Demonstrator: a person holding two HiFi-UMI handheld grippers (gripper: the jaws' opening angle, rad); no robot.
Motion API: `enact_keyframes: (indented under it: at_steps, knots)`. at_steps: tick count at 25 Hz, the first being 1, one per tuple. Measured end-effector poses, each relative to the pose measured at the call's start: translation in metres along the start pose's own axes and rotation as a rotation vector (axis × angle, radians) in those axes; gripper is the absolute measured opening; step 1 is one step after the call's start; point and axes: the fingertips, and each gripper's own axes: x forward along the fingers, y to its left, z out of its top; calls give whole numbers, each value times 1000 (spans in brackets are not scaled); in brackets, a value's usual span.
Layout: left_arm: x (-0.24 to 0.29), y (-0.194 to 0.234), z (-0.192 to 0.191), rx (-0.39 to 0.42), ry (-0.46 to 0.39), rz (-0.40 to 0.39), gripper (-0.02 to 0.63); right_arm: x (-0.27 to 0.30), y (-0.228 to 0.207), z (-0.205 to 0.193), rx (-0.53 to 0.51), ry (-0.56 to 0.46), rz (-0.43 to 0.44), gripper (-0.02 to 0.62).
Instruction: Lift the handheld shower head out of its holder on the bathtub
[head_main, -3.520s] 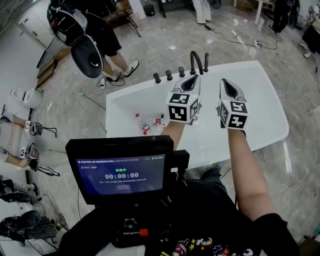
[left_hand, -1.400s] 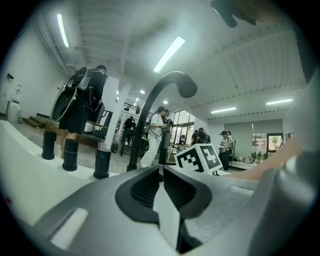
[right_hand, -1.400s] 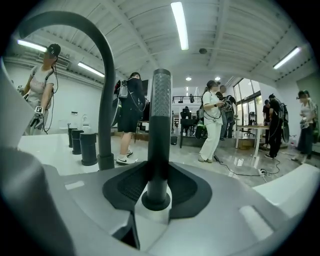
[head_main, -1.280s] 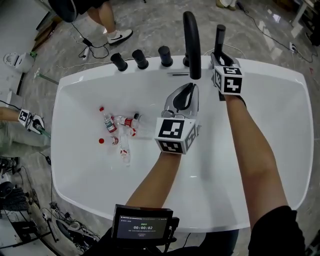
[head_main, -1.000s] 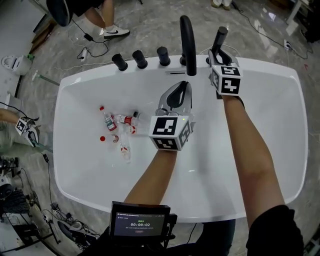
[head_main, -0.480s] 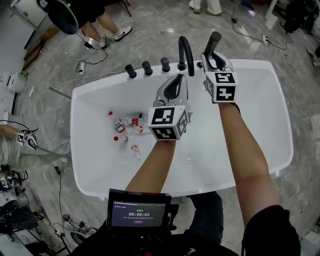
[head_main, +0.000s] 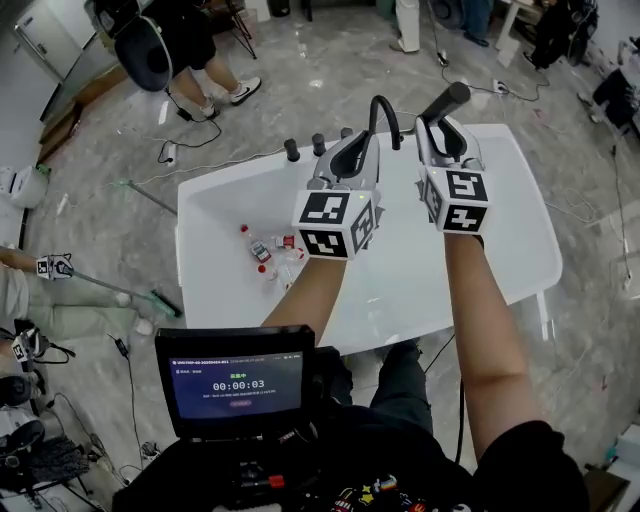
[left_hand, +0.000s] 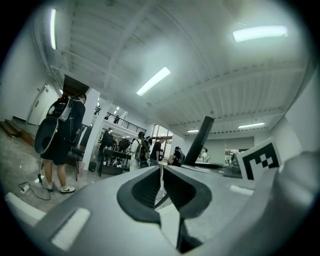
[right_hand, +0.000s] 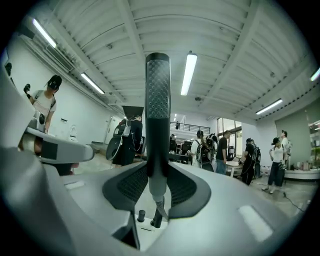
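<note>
- The right gripper (right_hand: 157, 182) is clamping the handle of the shower head (right_hand: 157, 100). The head is standing upright between the jaws and seems lifted clear of its holder (right_hand: 156, 220) on the bathtub (head_main: 520, 250) rim.
- The hose (right_hand: 160, 206) is hanging down from the handle.
- The left gripper (left_hand: 161, 185) is hovering beside, jaws pressed together on nothing.
- Risk: the hose may be pulling back or catching the faucet (head_main: 383, 112), so the smooth handle could slip or tilt.
</note>
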Motion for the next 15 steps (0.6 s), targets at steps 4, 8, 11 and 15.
enact_keyframes:
  at_steps: [4,8,11,15]
  knots:
    - [-41,-23,46,12,-24,-62,15,-58,24,57,-22,-59,-33,141]
    - [-79,-48,86,26,-55,-121,15,-113,60,112,-38,-132,-35,141]
    - [-87,-67,101,42,-76,-151,15,-132,73,138,-64,-182,-22,141]
    - [-93,-78,122,63,-131,-150,15,-141,85,160,-113,-214,1,141]
